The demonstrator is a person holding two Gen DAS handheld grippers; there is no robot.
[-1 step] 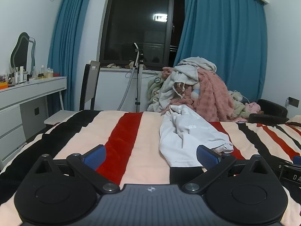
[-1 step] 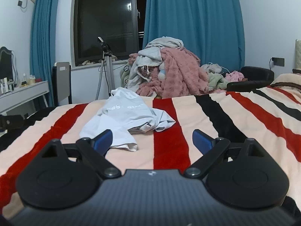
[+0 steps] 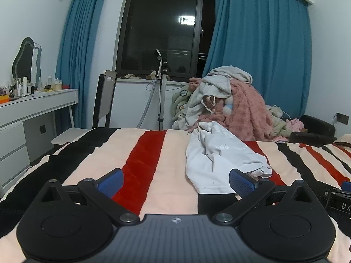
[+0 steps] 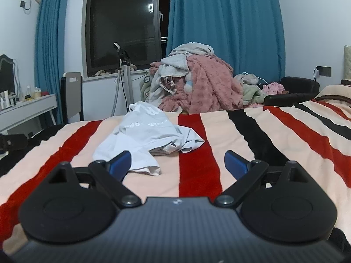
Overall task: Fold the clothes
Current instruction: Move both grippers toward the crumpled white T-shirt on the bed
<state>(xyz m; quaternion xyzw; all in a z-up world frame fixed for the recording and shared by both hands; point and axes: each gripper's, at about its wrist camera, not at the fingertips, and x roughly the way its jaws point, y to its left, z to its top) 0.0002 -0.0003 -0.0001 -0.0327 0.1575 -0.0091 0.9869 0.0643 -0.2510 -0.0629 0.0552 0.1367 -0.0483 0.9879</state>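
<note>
White and crumpled, the garment [image 4: 149, 138] lies bunched on the striped blanket [image 4: 274, 140] ahead of me. My left gripper [image 3: 176, 180] and right gripper [image 4: 177, 164] are both spread wide, holding nothing. Pinching one bunched layer could drag blanket along.

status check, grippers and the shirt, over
Left gripper and right gripper both open, empty. White shirt crumpled on striped blanket, unfolded, untouched. Nothing in the way.
</note>
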